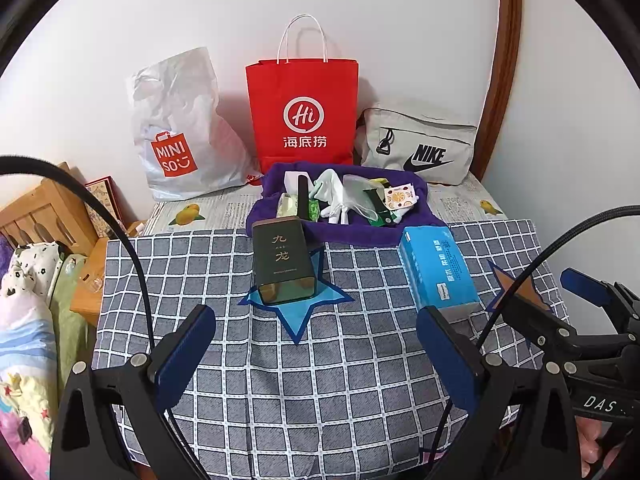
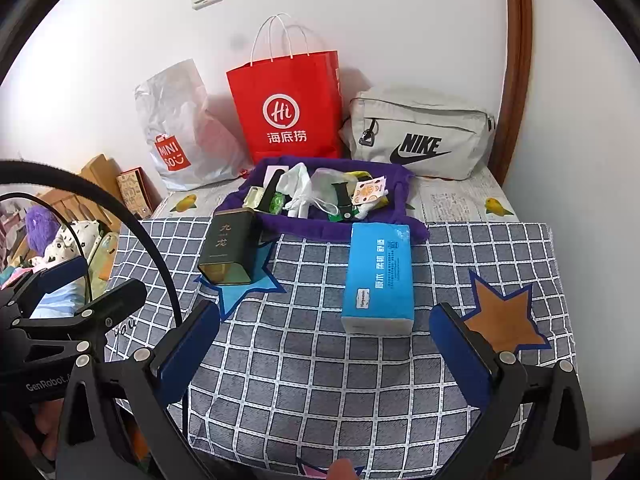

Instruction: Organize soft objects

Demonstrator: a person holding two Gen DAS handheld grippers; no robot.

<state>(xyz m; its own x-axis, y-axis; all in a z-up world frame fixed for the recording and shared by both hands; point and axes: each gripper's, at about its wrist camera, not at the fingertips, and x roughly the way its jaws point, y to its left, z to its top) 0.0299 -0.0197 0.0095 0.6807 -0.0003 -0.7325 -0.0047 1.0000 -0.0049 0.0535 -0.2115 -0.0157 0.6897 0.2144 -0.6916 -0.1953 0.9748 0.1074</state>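
Observation:
A purple cloth [image 1: 352,232] [image 2: 316,228] lies bunched at the back of the checked table cover, holding several small items: white fabric [image 1: 334,196] [image 2: 300,188], clear plastic bags and packets. A blue tissue pack [image 1: 438,270] [image 2: 378,276] lies in front of it to the right. A dark green tin [image 1: 282,260] [image 2: 230,246] lies on a blue star [image 1: 298,312] [image 2: 240,288]. My left gripper [image 1: 316,356] is open and empty above the cover's near part. My right gripper [image 2: 326,352] is open and empty, just short of the tissue pack.
A red paper bag [image 1: 304,112] [image 2: 286,108], a white Miniso plastic bag [image 1: 176,132] [image 2: 176,128] and a grey Nike pouch [image 1: 420,144] [image 2: 420,132] stand against the back wall. An orange star [image 2: 504,320] marks the cover at the right. Bedding and wooden boxes lie off the left edge.

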